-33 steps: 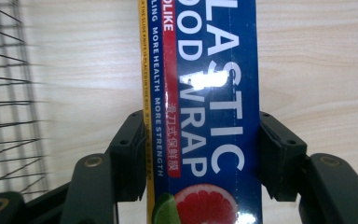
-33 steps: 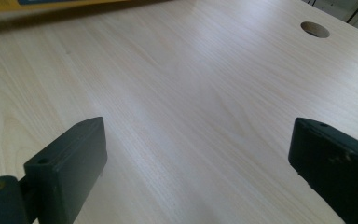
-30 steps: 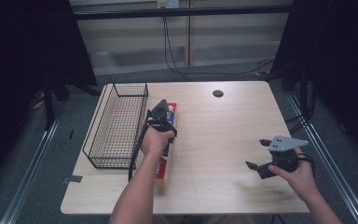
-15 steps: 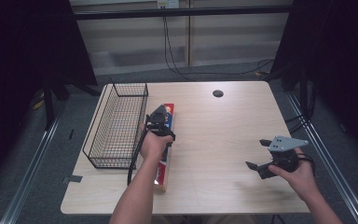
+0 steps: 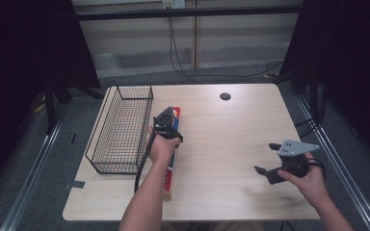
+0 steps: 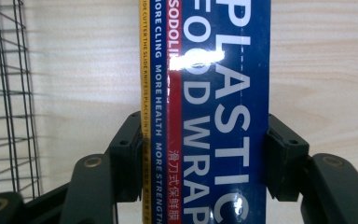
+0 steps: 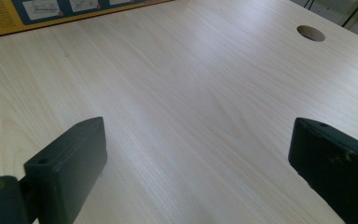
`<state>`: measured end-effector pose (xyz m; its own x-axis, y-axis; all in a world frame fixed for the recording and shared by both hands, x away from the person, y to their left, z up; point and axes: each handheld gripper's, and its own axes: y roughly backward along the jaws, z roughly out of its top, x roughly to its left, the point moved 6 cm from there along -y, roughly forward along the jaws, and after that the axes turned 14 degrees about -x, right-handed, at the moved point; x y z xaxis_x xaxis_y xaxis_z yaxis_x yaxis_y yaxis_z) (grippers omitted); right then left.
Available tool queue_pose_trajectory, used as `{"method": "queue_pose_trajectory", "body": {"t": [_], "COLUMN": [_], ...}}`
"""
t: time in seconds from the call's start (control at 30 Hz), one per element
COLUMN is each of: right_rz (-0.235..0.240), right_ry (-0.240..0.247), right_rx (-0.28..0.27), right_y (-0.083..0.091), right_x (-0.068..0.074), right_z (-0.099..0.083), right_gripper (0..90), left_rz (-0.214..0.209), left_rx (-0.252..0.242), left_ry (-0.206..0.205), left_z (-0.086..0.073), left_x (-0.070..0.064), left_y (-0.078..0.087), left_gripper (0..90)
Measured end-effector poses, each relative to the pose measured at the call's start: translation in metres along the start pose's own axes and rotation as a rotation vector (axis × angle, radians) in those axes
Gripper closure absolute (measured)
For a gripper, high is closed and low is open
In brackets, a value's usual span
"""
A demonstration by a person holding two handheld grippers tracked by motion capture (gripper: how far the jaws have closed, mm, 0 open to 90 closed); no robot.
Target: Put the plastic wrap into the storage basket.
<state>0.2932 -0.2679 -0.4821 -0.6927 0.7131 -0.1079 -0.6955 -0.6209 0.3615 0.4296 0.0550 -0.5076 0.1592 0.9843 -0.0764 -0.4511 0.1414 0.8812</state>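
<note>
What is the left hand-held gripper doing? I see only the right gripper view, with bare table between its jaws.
Observer: The left hand-held gripper has its jaws pressed on both long sides of a blue plastic wrap box.
Operator: Is the box lifted from the table?
Observer: I cannot tell that. In the high view the box lies lengthwise beside a black wire basket, apart from it.
Operator: Is something in the basket?
Observer: No, through its mesh I see nothing inside.
Operator: And where is my right gripper?
Observer: The right hand-held gripper is open over the table near its right edge, pointing towards the box.
</note>
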Motion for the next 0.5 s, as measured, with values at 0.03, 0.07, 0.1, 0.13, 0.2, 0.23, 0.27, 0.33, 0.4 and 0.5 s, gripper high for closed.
{"method": "queue_pose_trajectory", "body": {"t": [0.03,0.07,0.1,0.13,0.2,0.23,0.27,0.33,0.4,0.5], "right_rz": [-0.003,-0.003,-0.004,-0.001,-0.003,-0.003,-0.001,-0.005,-0.007,-0.003], "right_ry": [-0.001,-0.001,-0.002,-0.001,-0.002,-0.002,-0.001,-0.004,-0.007,-0.006], "right_rx": [0.000,0.000,-0.002,-0.003,-0.002,-0.002,-0.001,-0.003,-0.003,0.000], "right_y": [0.000,0.000,0.000,0.000,0.000,0.000,0.000,0.000,0.000,0.000], "right_x": [0.000,0.000,-0.001,0.000,0.000,0.000,0.000,0.000,0.000,0.000], "right_z": [0.000,0.000,0.000,0.000,0.000,0.001,0.001,0.001,0.001,0.001], "right_gripper": [3.9,3.9,4.0,4.0,3.9,4.0,4.0,3.9,4.0,4.0], "left_rz": [-0.002,-0.014,-0.012,-0.016,-0.021,-0.022,-0.028,-0.026,-0.025,-0.027], "left_rx": [0.004,0.012,0.010,0.016,0.022,0.024,0.026,0.020,0.014,0.016], "left_ry": [-0.002,-0.001,-0.003,0.001,-0.010,-0.012,-0.019,-0.018,-0.020,-0.029], "left_z": [0.000,0.000,0.000,0.000,0.003,0.004,0.006,0.010,0.014,0.018], "left_x": [0.001,0.001,0.002,0.002,0.005,0.006,0.007,0.009,0.012,0.016], "left_y": [0.001,0.003,0.006,0.008,0.015,0.019,0.023,0.032,0.040,0.052], "left_gripper": [42.5,42.5,42.6,42.6,42.8,42.9,42.9,42.9,43.0,43.0]}}
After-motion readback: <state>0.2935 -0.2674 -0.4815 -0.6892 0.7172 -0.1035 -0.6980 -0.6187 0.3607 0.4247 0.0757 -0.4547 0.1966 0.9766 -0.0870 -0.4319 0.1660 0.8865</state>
